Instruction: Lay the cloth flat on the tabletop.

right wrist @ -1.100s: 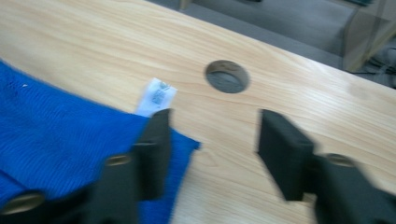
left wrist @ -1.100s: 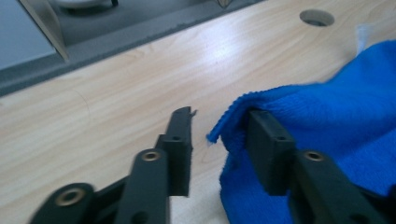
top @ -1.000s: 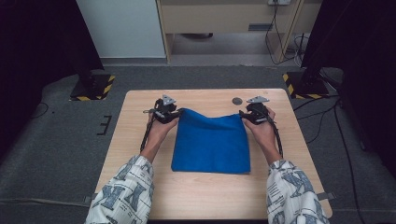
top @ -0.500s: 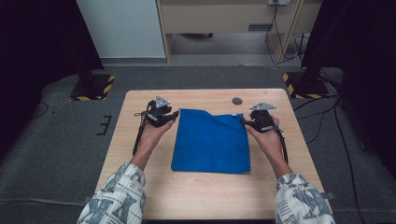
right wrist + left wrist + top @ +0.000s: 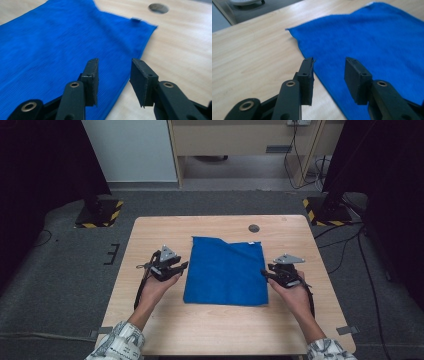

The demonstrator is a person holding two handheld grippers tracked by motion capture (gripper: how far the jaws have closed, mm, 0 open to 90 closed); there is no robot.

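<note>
I am holding my left gripper (image 5: 181, 266) and right gripper (image 5: 266, 273), jaws parted and empty, the right's just narrowing, flanking the flat blue microfibre cloth (image 5: 226, 271) lying between them.

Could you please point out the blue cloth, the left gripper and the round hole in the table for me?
blue cloth (image 5: 226, 271), high view, middle of the fabric.
left gripper (image 5: 183, 266), high view, between its fingertips.
round hole (image 5: 254, 228), high view, its centre, beyond the cloth.
</note>
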